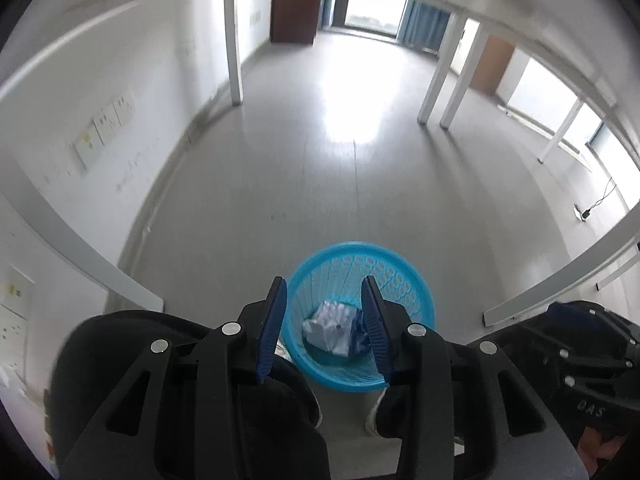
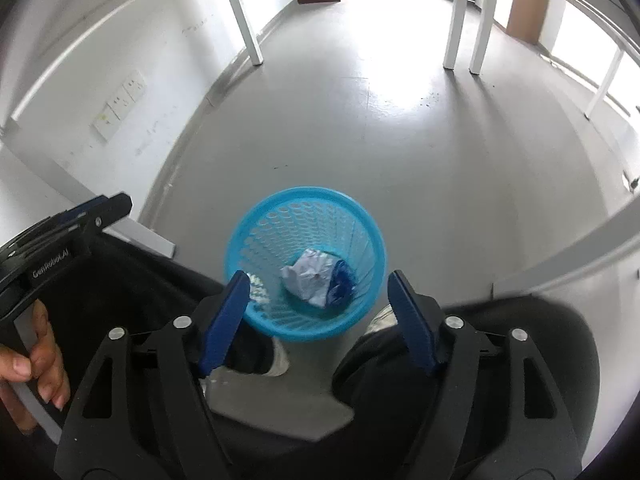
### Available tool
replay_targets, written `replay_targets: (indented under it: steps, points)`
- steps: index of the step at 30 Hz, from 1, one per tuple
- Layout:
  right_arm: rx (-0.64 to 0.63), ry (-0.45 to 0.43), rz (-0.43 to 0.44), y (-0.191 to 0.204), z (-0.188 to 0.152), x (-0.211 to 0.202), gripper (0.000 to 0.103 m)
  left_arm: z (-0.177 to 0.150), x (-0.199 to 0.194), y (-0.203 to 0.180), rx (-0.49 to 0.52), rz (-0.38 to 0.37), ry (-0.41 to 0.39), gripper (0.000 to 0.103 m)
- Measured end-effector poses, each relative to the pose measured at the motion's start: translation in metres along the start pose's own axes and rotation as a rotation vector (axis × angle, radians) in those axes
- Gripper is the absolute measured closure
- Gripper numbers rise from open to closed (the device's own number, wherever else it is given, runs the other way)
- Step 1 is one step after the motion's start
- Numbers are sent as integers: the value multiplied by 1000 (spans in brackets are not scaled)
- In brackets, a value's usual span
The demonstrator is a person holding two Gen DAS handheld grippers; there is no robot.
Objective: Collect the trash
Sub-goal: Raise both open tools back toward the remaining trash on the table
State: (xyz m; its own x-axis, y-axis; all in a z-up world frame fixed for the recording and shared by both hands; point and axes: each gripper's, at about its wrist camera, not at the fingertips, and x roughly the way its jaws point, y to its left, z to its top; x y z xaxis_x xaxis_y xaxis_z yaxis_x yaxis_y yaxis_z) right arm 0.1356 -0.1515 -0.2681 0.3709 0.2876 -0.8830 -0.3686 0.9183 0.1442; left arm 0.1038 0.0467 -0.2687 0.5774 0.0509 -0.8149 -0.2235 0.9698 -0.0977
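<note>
A blue plastic mesh waste basket [image 1: 416,292] stands on the grey floor between the person's feet; it also shows in the right wrist view [image 2: 352,208]. Inside it lie a crumpled white paper [image 1: 332,326] [image 2: 310,272] and a dark blue wad [image 2: 341,280]. My left gripper [image 1: 325,284] is open and empty above the basket. My right gripper [image 2: 318,278] is open and empty, also held above the basket. The left gripper's body [image 2: 60,236] shows at the left of the right wrist view, held by a hand.
White table legs [image 1: 234,40] [image 2: 454,12] stand on the floor farther back. A white wall with socket plates [image 1: 106,124] runs along the left. White table edges [image 2: 560,256] frame both sides. The person's dark trousers and shoes [image 2: 276,360] lie below the grippers.
</note>
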Motion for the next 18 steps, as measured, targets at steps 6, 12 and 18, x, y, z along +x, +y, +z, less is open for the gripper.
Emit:
replay_targets:
  steps: [6,12,18]
  points:
    - [10,-66,-45,-13,-18,-52,29,-23,-52,-16,1,-56,-51,63]
    - [7,-152,15,0,-24,-106,28,-30,-107,-7,60,-138,-79,50]
    - [0,-285,63,6,-17,-165,26,-20,-166,4,66,-134,-204,38]
